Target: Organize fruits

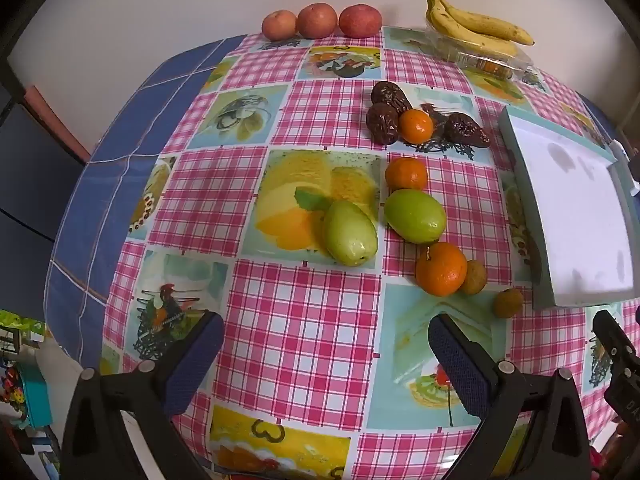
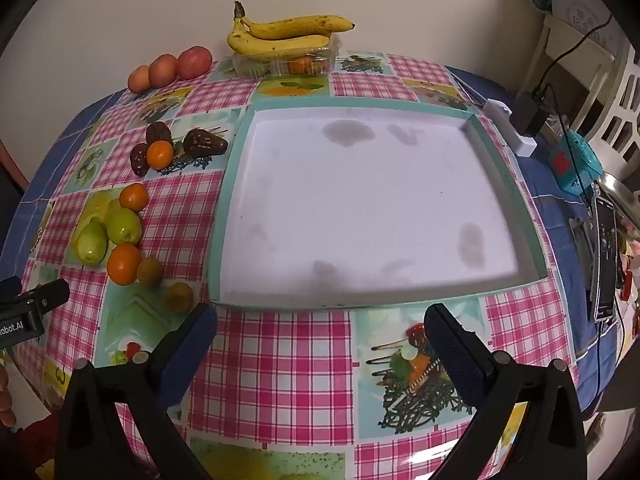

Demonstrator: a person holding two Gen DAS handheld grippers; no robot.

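Observation:
Loose fruit lies on the checked tablecloth left of a shallow white tray with a teal rim (image 2: 360, 200) (image 1: 576, 216). Two green fruits (image 1: 350, 232) (image 1: 415, 216) (image 2: 124, 226) lie beside three oranges (image 1: 441, 268) (image 1: 406, 174) (image 1: 416, 126) (image 2: 124, 264), dark wrinkled fruits (image 1: 384, 122) (image 2: 204, 142) and two small brown fruits (image 1: 508, 302) (image 2: 179, 296). Three red apples (image 1: 320, 20) (image 2: 172, 66) and bananas (image 1: 472, 24) (image 2: 284, 36) sit at the far edge. My left gripper (image 1: 326, 344) hangs open above the cloth, short of the fruit. My right gripper (image 2: 320, 336) is open before the tray's near rim, holding nothing.
The bananas rest on a clear plastic box (image 2: 288, 64) at the back. Right of the tray lie a white block with a black charger (image 2: 520, 120), a teal box (image 2: 576, 164), cables and a phone (image 2: 604, 264). A wall stands behind the table.

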